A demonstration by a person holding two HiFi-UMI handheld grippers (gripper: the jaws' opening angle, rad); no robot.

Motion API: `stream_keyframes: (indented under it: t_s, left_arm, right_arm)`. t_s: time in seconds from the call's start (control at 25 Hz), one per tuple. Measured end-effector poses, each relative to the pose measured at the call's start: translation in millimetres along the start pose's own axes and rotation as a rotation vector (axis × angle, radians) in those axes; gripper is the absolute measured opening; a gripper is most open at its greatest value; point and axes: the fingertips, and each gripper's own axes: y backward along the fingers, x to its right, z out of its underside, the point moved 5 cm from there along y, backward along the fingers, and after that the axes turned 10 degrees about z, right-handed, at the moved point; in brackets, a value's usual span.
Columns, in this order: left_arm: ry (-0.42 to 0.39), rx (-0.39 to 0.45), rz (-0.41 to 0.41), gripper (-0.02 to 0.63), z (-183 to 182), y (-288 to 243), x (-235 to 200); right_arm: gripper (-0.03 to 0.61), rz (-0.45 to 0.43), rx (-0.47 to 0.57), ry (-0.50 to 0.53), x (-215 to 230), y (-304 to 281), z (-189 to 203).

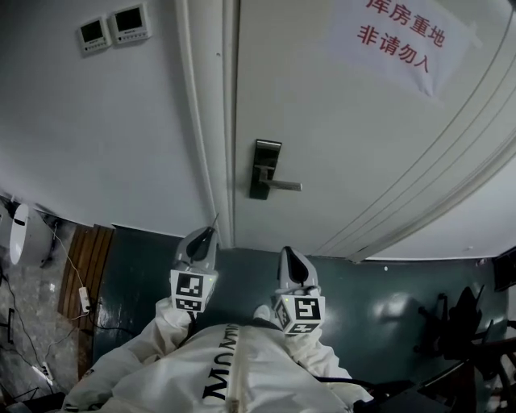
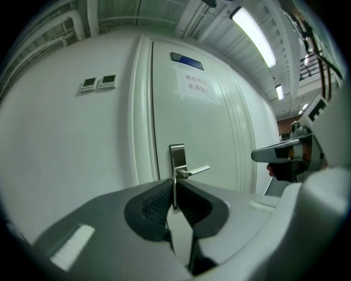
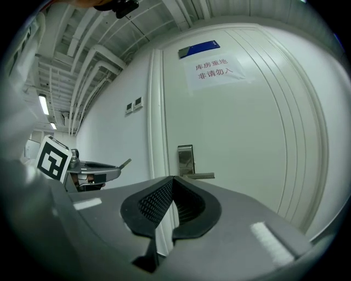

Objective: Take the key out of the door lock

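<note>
White door (image 1: 347,121) far ahead with lever lock (image 1: 264,169), wall controls (image 1: 113,28) left, left gripper (image 1: 206,236) pinching thin key (image 2: 174,192), right gripper (image 3: 172,181) closed, empty.

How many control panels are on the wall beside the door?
2. Both sit side by side on the wall left of the door: left panel, right panel. None looks hidden.

Ceiling strip lights (image 2: 255,35) are lighting the scene from above, evenly but rather dimly, leaving the white door (image 1: 339,121) looking grey and the floor (image 1: 387,298) sinking into shadow. Wide-angle lenses are bending straight lines and darkening the corners. In both gripper views the nearest foreground is blurring, while the lever handle (image 1: 278,185) is catching a faint glint
</note>
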Motion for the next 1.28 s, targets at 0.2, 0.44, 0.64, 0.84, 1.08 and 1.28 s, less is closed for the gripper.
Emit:
stream_keyframes:
  t_s: [0.2, 0.44, 0.64, 0.84, 1.08, 1.28]
  left_arm:
    - [-0.001, 0.014, 0.048, 0.023, 10.4, 35.5, 0.9]
    - [0.001, 0.04, 0.089, 0.023, 14.4, 69.9, 14.0]
    - [0.011, 0.032, 0.11, 0.023, 20.6, 90.6, 33.8]
    - [0.004, 0.037, 0.105, 0.023, 17.7, 97.5, 47.9]
    - [-0.009, 0.042, 0.073, 0.023, 6.5, 97.0, 65.8]
    - [-0.017, 0.04, 0.059, 0.023, 0.4, 88.5, 83.1]
  right_arm:
    - [0.0, 0.052, 0.001, 0.0, -31.5, 35.8, 9.8]
    - [-0.002, 0.107, 0.004, 0.002, -49.7, 79.6, 17.4]
    - [-0.002, 0.112, -0.002, 0.002, -54.2, 106.4, 23.0]
    - [-0.002, 0.093, 0.016, -0.023, -45.5, 113.5, 23.5]
    - [-0.002, 0.075, 0.026, -0.008, -26.8, 124.1, 17.7]
    - [-0.002, 0.061, 0.017, -0.024, -6.6, 127.1, 20.0]
